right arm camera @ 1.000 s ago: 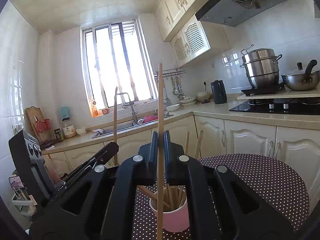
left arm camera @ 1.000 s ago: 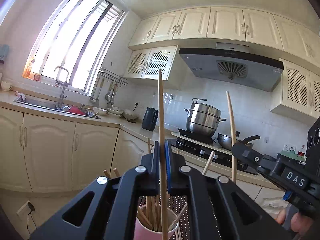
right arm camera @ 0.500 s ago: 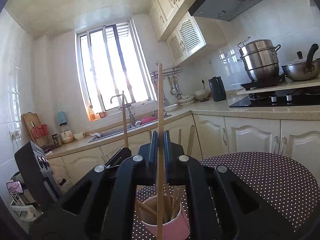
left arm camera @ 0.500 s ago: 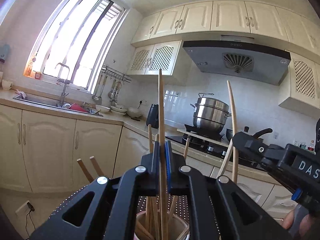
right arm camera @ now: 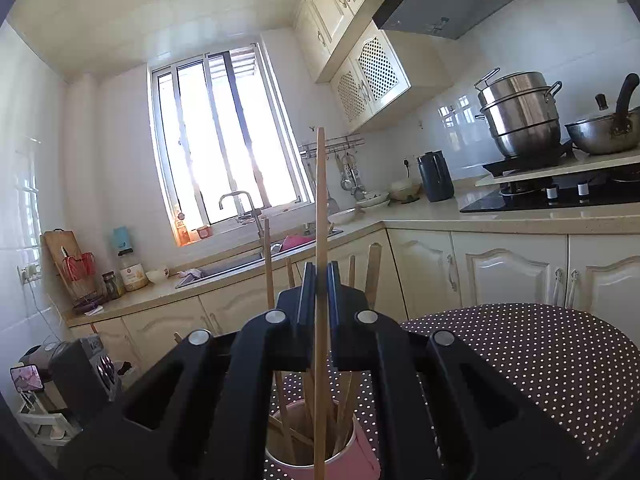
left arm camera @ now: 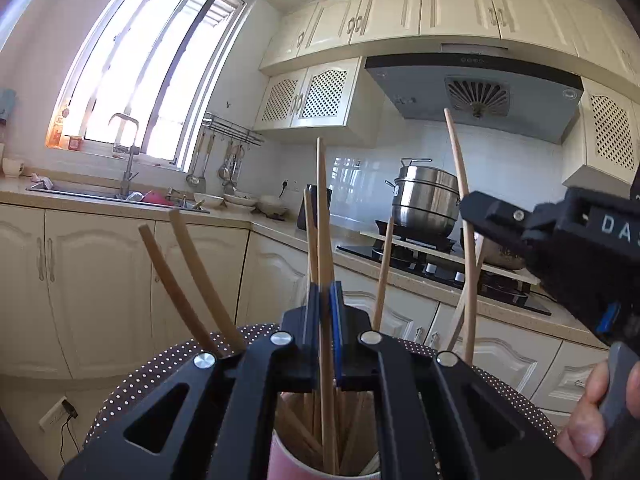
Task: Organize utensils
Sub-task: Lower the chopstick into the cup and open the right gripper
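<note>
A pink cup (left arm camera: 292,462) full of several wooden chopsticks stands on the polka-dot table (left arm camera: 160,364). My left gripper (left arm camera: 325,300) is shut on one upright chopstick (left arm camera: 321,208), its lower end inside the cup. My right gripper (right arm camera: 320,280) is shut on another upright chopstick (right arm camera: 320,200), its lower end at the cup (right arm camera: 356,460) rim. The right gripper (left arm camera: 476,210) also shows in the left wrist view at the right, holding its chopstick (left arm camera: 460,184) over the cup.
The round dotted table (right arm camera: 540,352) stretches to the right. Behind it run cream cabinets (left arm camera: 100,276), a sink with a tap (left arm camera: 128,152), a kettle (right arm camera: 435,176), a steel steamer pot (right arm camera: 520,114) and a wok (right arm camera: 604,130) on the stove.
Both grippers have come down and closer to the cup with their chopsticks. The left chopstick's lower end has gone into the cup.
</note>
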Motion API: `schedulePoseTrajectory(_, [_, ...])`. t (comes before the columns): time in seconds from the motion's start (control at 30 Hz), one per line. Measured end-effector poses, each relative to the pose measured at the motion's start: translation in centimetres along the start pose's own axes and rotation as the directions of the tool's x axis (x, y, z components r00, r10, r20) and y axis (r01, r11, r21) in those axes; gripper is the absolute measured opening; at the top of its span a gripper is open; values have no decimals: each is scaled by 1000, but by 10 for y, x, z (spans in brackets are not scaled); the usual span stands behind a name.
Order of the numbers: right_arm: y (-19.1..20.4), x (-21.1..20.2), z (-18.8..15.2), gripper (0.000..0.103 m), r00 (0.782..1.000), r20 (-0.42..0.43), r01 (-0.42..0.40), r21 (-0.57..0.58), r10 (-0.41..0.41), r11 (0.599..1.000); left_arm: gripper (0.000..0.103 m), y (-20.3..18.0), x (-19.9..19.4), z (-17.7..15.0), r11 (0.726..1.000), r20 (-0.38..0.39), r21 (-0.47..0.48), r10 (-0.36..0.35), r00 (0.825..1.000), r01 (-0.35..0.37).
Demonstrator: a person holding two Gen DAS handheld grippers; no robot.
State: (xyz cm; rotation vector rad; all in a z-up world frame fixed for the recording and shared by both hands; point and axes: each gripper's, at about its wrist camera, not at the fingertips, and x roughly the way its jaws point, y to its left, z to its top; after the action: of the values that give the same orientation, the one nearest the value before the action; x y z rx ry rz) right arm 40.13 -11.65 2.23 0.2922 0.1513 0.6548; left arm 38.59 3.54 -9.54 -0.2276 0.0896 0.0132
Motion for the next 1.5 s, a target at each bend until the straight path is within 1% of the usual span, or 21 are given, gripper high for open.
schedulePoseTrajectory(0.17, [10, 8, -1, 6, 1000, 11, -9, -25, 10, 1000, 6, 8, -6, -8, 1000, -31, -3, -10, 999, 10])
schedulePoseTrajectory(0.4, [18, 20, -2, 6, 999, 32, 9, -63, -7, 998, 6, 11, -19, -11, 999, -47, 23, -22, 999, 23])
schedulePoseTrajectory(0.63, [24, 23, -14, 6, 1000, 16, 23, -130, -21, 991, 6, 9, -28, -11, 998, -63, 43, -31, 998, 34])
schedulePoseTrajectory(0.8, [23, 16, -21, 6, 1000, 1, 20, -142, -20, 990, 6, 5, -33, -11, 997, -67, 62, -32, 997, 36])
schedulePoseTrajectory(0.97, [24, 9, -17, 7, 1000, 5, 19, -162, -18, 987, 6, 3, -37, -10, 997, -75, 66, -28, 997, 33])
schedulePoseTrajectory(1.03, [24, 10, -13, 7, 999, 18, 30, -163, -27, 986, 6, 2, -38, -10, 997, -79, 66, -27, 997, 32])
schedulePoseTrajectory(1.17, [25, 15, -9, 6, 999, 27, 26, -157, -22, 987, 6, 3, -42, -9, 997, -80, 73, -25, 996, 31])
schedulePoseTrajectory(1.37, [22, 19, -23, 7, 999, -16, 26, -167, -30, 986, 6, 2, -43, -10, 996, -92, 85, -13, 996, 21])
schedulePoseTrajectory(1.5, [18, 12, -31, 7, 998, -46, 30, -167, -38, 986, 6, 3, -42, -9, 998, -106, 66, -11, 994, 19])
